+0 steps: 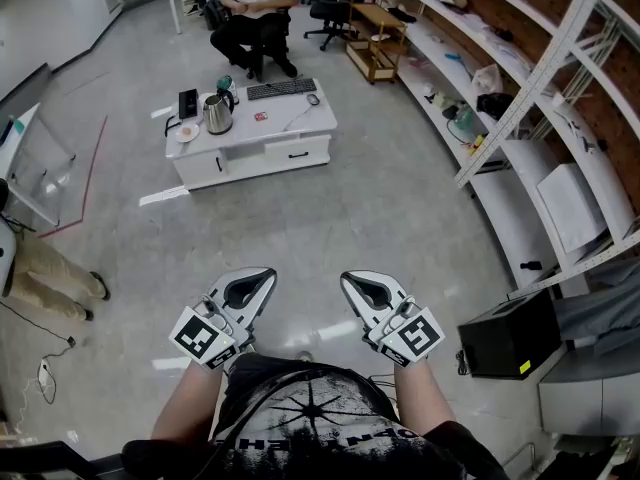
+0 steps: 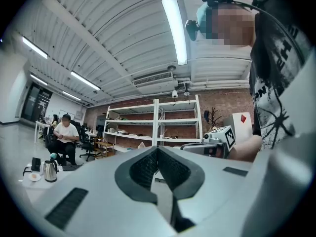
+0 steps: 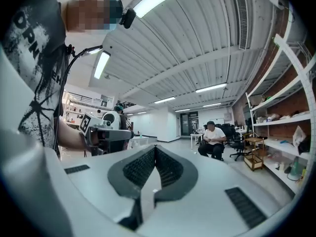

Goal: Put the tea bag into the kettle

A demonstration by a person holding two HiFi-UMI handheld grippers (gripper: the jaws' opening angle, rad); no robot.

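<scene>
Claws, two: my left gripper (image 1: 258,280) and right gripper (image 1: 356,284), both pinched together and empty, carried at my waist because I stand well apart from the table (image 1: 295,130). Kettle (image 1: 218,114) stands there; tea bag too small to pick out.

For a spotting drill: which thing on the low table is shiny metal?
The kettle, standing left of the flat black keyboard; it alone is silvery.
</scene>
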